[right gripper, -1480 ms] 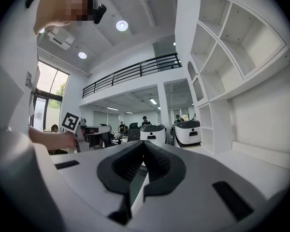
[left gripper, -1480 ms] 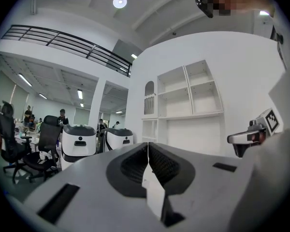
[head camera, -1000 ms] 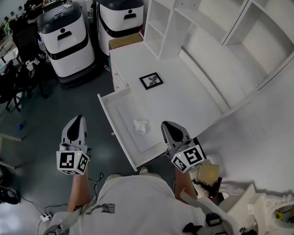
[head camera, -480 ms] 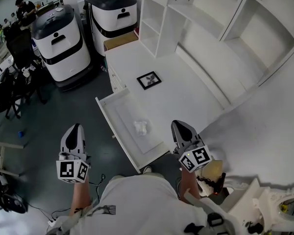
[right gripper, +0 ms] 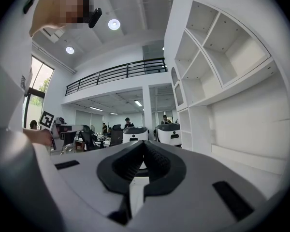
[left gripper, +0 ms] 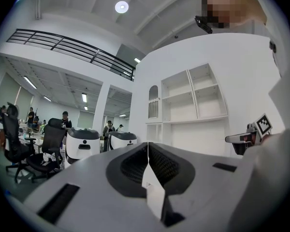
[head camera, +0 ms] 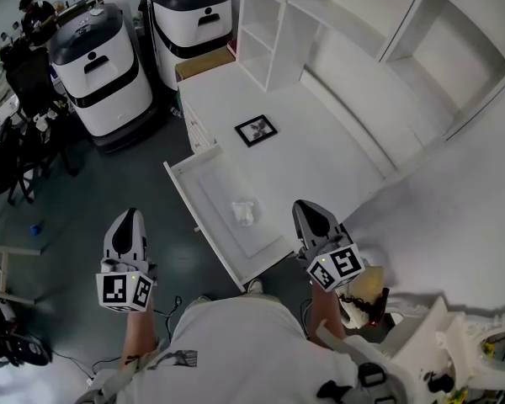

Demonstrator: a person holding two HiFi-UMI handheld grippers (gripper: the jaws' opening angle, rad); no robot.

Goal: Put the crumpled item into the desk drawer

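Crumpled item [head camera: 244, 212] lies in the open drawer [head camera: 212, 183].
We see the drawer pulled out from the tabletop [head camera: 320, 154]; our left gripper [head camera: 128, 217] and right gripper [head camera: 308, 209] hang either side of it, jaws closed together, holding nothing.

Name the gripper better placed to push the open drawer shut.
Left, probably. The left gripper, shut and empty, hangs outside the front of the drawer; the right gripper sits past its near end, by the desk.
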